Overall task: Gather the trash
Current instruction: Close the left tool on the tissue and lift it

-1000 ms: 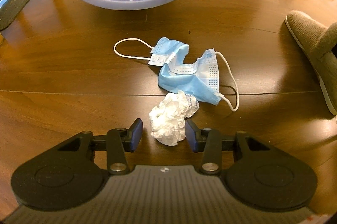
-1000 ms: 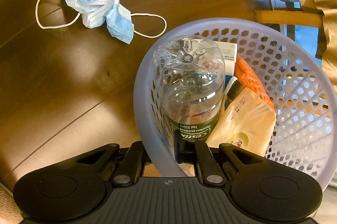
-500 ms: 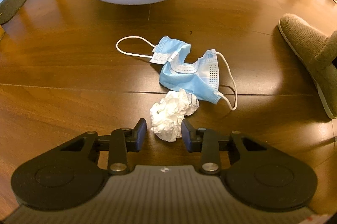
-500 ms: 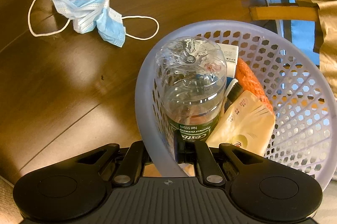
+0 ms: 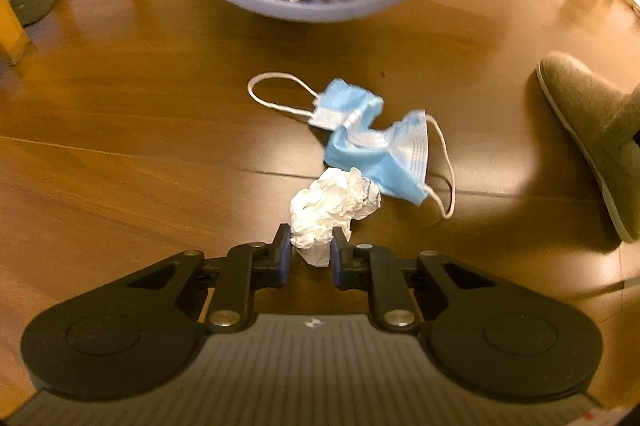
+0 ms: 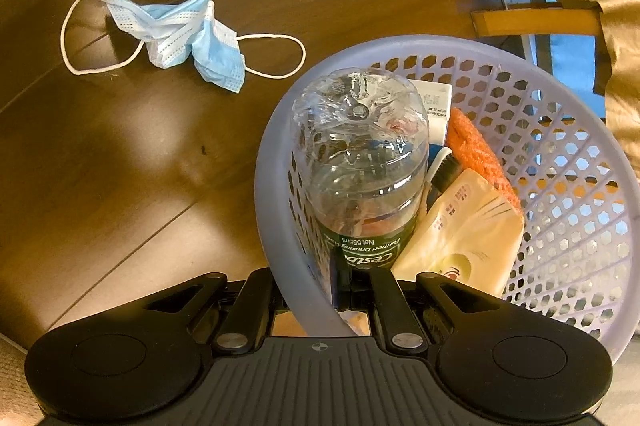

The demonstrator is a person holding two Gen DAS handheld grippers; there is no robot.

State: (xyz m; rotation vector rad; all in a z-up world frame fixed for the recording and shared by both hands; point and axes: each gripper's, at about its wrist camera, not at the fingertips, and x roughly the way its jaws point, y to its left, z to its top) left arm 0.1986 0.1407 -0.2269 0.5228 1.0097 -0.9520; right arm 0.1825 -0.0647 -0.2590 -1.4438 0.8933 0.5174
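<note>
- The left gripper [image 5: 307,253] pinches the near end of a crumpled white tissue [image 5: 332,210], its two blue-padded fingers pressed against the wad's sides.
- The tissue sits over the brown wooden floor [image 5: 120,162]; whether it is lifted off the boards cannot be told.
- Just beyond the tissue lies a blue face mask [image 5: 376,146] with white ear loops, flat on the floor and touching or nearly touching the wad.
- The right gripper [image 6: 340,290] has its fingers closed on the near rim of a lilac plastic basket [image 6: 560,226] with a perforated wall.
- Inside the basket a clear plastic bottle [image 6: 360,162] lies with its base toward the far rim; its green label reads "Cestbon", "Purified Drinking Water" and "Net 555ml", seen upside down.
- Beside the bottle are a cream-coloured packet [image 6: 468,226] with small print too fine to read, an orange mesh [image 6: 476,154], and a white carton [image 6: 436,106] where only "PRODUCT" can be made out.
- A grey slipper [image 5: 592,134] stands on the floor to the right of the mask.
</note>
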